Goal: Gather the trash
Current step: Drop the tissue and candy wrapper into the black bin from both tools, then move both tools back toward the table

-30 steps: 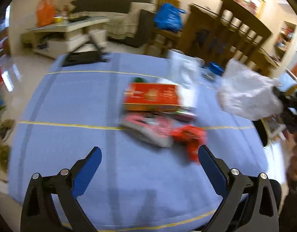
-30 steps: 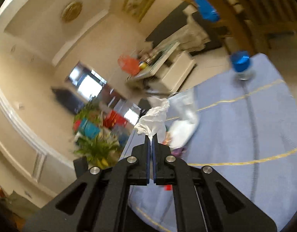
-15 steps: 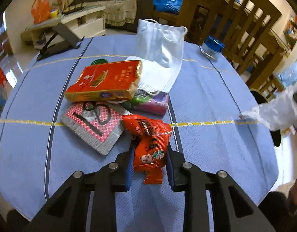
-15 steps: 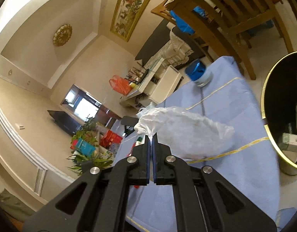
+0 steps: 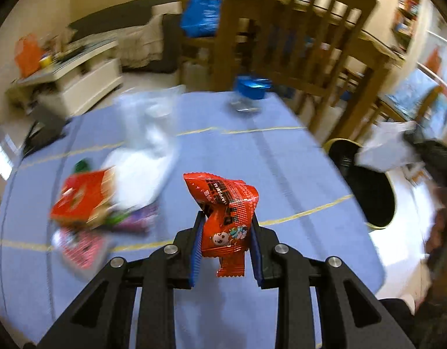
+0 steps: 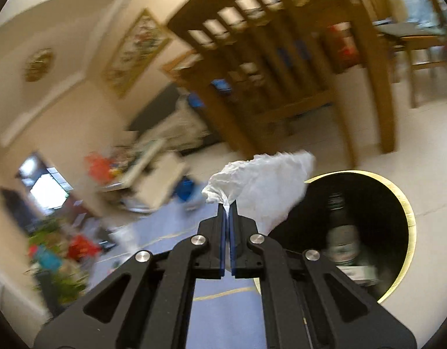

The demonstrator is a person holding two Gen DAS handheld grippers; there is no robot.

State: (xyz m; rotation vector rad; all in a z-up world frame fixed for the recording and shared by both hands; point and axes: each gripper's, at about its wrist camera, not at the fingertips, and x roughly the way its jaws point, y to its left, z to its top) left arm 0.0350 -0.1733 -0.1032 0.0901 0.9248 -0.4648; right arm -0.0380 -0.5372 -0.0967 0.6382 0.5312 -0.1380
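Left wrist: red snack wrapper (image 5: 226,221) between fingers (image 5: 196,250).

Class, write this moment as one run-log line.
left gripper: shut on red snack wrapper | right gripper: shut on white tissue, near black bin | table trash remains

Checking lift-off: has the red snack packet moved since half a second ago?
Yes. The red snack packet, clamped in the left claw, has come up off the blue tablecloth, away from the trash pile.
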